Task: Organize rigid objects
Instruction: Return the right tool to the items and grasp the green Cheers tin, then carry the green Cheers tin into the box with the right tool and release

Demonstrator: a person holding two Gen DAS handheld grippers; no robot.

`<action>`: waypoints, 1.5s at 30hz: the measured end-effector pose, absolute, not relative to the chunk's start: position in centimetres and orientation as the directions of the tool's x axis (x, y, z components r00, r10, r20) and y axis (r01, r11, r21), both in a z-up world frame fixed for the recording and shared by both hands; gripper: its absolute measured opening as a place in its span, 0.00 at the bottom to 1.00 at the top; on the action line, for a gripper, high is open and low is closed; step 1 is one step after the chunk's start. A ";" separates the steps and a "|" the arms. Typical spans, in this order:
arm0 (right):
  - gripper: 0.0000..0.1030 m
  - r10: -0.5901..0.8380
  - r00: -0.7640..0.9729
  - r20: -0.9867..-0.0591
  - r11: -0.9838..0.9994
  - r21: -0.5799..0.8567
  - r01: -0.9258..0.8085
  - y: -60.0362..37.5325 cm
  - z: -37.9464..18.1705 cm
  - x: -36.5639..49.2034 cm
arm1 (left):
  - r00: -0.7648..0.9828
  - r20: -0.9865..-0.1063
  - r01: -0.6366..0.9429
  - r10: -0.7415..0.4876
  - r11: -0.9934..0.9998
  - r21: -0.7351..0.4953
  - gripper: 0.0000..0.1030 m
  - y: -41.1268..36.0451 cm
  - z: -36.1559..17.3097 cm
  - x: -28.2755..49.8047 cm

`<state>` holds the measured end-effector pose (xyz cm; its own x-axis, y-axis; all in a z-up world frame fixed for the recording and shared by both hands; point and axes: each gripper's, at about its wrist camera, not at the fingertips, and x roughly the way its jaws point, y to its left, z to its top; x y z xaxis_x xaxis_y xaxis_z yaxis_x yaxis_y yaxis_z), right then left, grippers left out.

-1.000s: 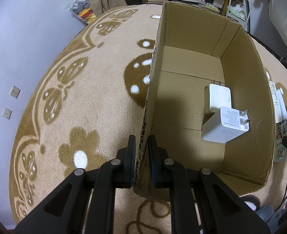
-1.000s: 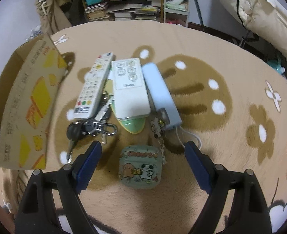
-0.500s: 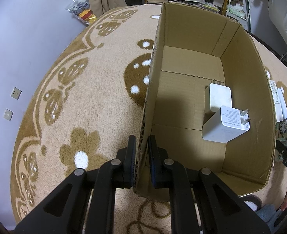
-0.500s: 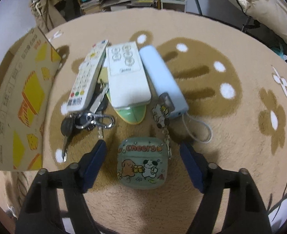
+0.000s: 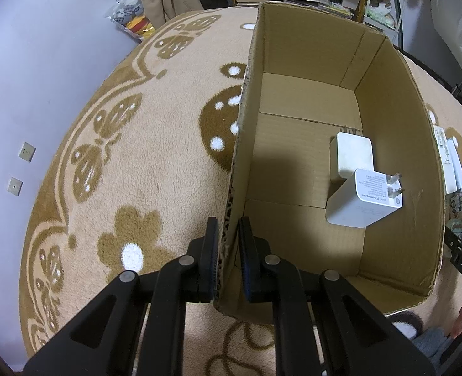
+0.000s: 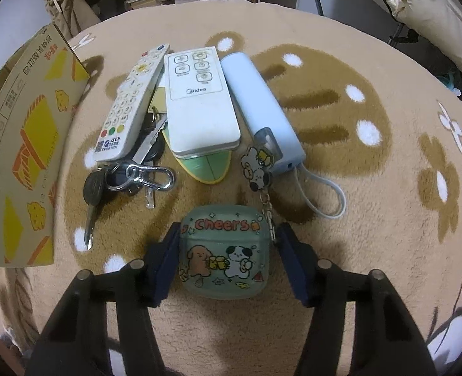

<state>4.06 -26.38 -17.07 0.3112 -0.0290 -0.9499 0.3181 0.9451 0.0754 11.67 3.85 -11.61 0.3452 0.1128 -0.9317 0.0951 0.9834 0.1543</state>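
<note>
The left gripper (image 5: pixel 226 247) pinches the cardboard box (image 5: pixel 387 72) wall at lower centre. The right gripper (image 6: pixel 228 252) straddles the green earbud case (image 6: pixel 224 257), its jaws closing and not yet touching.

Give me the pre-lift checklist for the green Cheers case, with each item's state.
1. Cheers case sits between the right hand-held gripper fingers: ok.
2. Pads pressing on the case: not ok, jaws closing, gaps on both sides.
3. Charm chain clear of the right finger: cannot tell.
4. Keys outside the grip: ok.
5. Left hand-held gripper clamped on the cardboard box wall: ok.
6. Space in the box beside the white chargers: ok.
</note>
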 end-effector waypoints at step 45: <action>0.62 0.139 0.616 -0.775 0.964 0.249 0.096 -17.9 -3.3 7.3 | 0.327 -0.940 0.086 0.098 0.987 0.133 0.11 3.7 -11.8 12.2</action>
